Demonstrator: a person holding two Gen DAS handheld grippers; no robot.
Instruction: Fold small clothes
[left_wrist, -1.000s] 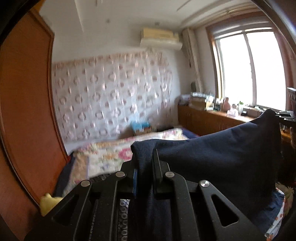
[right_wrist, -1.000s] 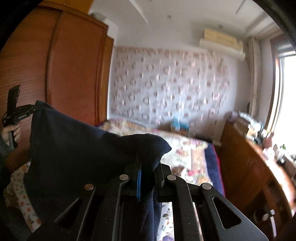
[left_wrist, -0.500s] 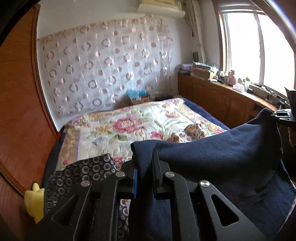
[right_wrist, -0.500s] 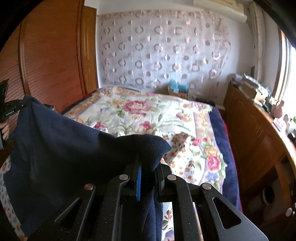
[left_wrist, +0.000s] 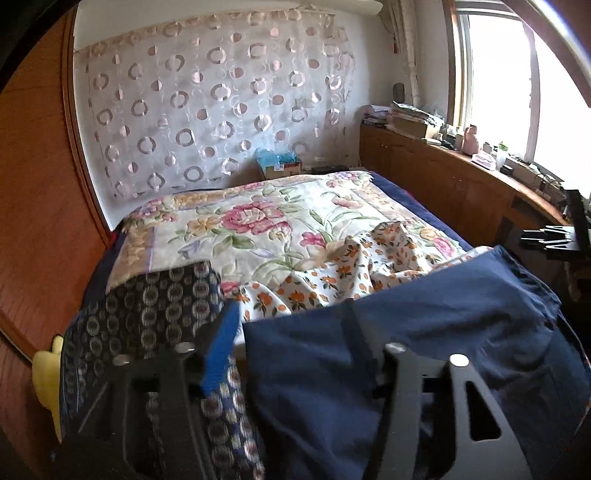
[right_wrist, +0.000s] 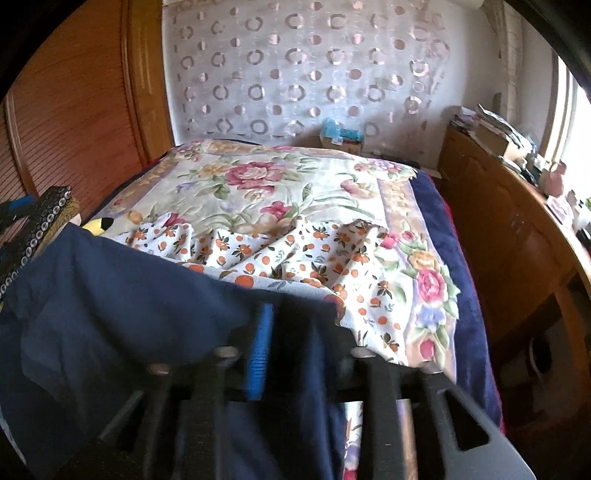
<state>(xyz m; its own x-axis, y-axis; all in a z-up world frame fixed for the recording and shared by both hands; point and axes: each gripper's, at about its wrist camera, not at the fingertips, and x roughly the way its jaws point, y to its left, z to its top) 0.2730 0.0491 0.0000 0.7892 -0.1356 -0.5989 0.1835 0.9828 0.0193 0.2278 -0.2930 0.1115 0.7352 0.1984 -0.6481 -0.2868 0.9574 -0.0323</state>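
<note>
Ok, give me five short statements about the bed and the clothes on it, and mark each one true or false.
1. The navy garment lies on the bed. True.
2. An orange-print cloth lies crumpled beyond the navy garment. True.
3. The bedspread is plain white. False: it bears large flowers.
4. The left gripper is clamped shut on the garment. False: its jaws are opening, with the fabric between them.
5. The curtain on the far wall has stripes. False: it has circles and rings.

Navy garment (left_wrist: 424, 350) on bed (left_wrist: 236, 236) front, orange-print cloth (left_wrist: 332, 280) behind, patterned cloth (left_wrist: 147, 306) left.
</note>
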